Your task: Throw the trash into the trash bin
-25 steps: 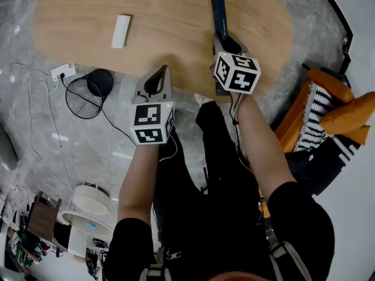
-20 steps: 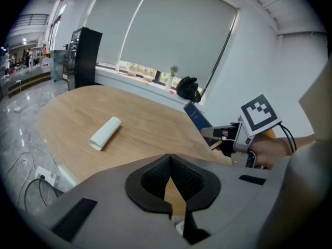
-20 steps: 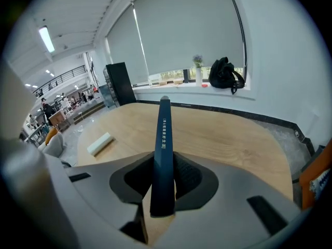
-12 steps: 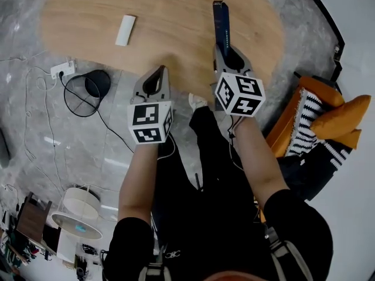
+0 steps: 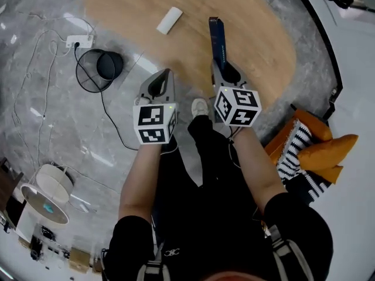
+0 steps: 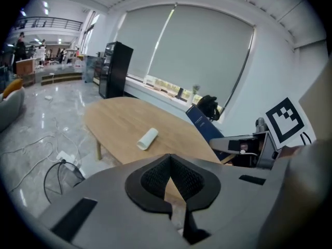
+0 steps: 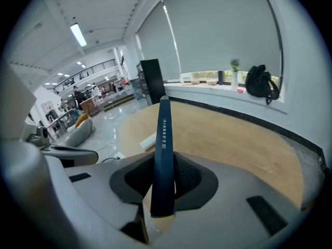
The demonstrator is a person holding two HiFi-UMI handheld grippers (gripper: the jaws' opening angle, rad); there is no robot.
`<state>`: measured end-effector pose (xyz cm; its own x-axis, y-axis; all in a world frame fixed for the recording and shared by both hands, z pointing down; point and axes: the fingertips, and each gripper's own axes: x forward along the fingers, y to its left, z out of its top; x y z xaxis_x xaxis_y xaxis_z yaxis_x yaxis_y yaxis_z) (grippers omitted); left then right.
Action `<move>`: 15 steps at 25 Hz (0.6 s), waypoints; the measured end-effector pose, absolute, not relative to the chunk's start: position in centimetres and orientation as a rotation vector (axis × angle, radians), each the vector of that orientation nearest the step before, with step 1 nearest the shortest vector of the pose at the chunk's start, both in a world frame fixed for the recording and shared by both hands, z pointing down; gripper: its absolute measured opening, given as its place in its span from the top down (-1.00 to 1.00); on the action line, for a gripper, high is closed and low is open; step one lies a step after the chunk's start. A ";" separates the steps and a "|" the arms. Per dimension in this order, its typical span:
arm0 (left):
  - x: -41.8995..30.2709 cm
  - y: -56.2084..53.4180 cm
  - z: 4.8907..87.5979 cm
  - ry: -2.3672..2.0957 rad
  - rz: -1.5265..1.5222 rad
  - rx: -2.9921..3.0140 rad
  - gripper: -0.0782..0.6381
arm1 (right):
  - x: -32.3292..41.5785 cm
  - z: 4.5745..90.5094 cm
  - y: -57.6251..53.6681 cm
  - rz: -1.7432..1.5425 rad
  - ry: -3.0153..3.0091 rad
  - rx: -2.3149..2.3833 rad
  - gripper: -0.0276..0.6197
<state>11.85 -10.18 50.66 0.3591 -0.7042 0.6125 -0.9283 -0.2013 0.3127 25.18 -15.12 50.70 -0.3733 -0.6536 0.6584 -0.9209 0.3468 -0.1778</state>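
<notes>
While pinched betw. jaws of R hand-held gripper (image 5: 220,68), dark blue box (image 5: 217,37) sticks out over table (image 5: 258,45), nr its near edge. L hand-held gripper (image 5: 163,78): jaws together, empty. White roll (image 5: 170,20) nr table's left edge. Black wire bin (image 5: 101,69) on floor, just off that edge.

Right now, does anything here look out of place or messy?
Loose cables trail over the floor by the power strip and trash bin, a possible trip hazard. A white roll lies on its side on the table.
</notes>
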 end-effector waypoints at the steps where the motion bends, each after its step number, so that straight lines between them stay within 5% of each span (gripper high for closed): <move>1: 10.2 -9.6 50.7 -1.438 0.436 1.955 0.75 | 23.1 50.8 -14.7 0.735 -2.154 1.324 0.65; 15: -13.4 1.4 54.7 -1.749 0.267 1.550 0.75 | -4.3 55.1 -5.8 0.688 -2.260 0.703 0.65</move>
